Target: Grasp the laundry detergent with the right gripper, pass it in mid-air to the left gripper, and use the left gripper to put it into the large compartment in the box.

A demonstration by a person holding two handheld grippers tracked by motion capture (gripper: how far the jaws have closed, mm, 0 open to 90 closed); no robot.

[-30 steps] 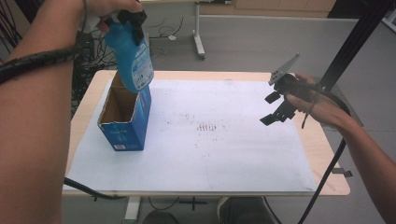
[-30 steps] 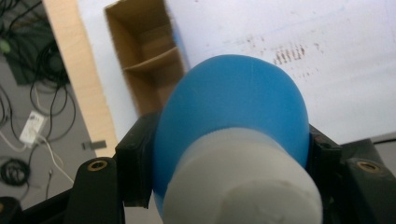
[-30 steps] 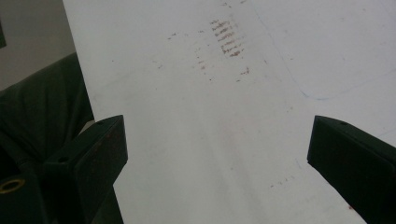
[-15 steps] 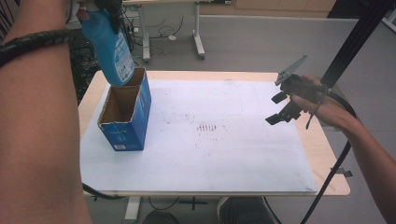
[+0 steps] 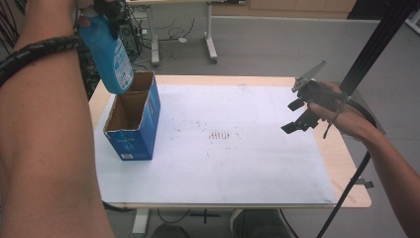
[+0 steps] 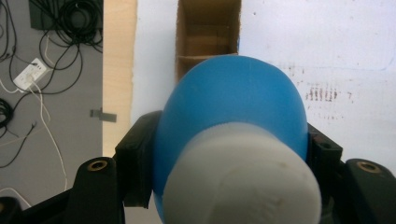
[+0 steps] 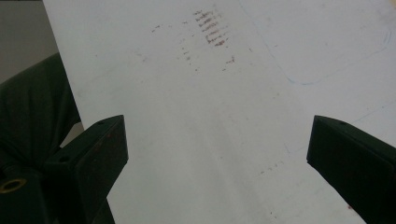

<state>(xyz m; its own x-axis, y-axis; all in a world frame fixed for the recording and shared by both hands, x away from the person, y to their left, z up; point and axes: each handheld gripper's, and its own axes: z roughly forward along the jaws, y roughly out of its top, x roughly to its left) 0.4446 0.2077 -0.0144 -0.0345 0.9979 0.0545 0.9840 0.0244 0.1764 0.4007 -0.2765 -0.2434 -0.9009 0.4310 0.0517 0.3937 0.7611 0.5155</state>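
My left gripper [image 5: 106,12] is shut on a blue bottle [image 5: 109,52] with a white cap [image 6: 240,184], holding it by its top high above the table's far left corner. The bottle hangs tilted, its base just above the far rim of an open blue cardboard box [image 5: 132,121]. In the left gripper view the bottle [image 6: 233,107] sits between the two black jaws, and the box's brown inside [image 6: 208,35] lies beyond it. My right gripper [image 5: 296,115] hovers open over the table's right side, nothing between its jaws.
A white sheet [image 5: 223,144] with faint reddish marks [image 5: 220,136] covers most of the wooden table [image 5: 356,193]. Cables [image 6: 51,28] lie on the grey floor left of the table. Desk legs [image 5: 210,42] stand behind it.
My left gripper has carried the bottle up and to the left, away from the box opening toward the far left corner. The right gripper has stayed in place.
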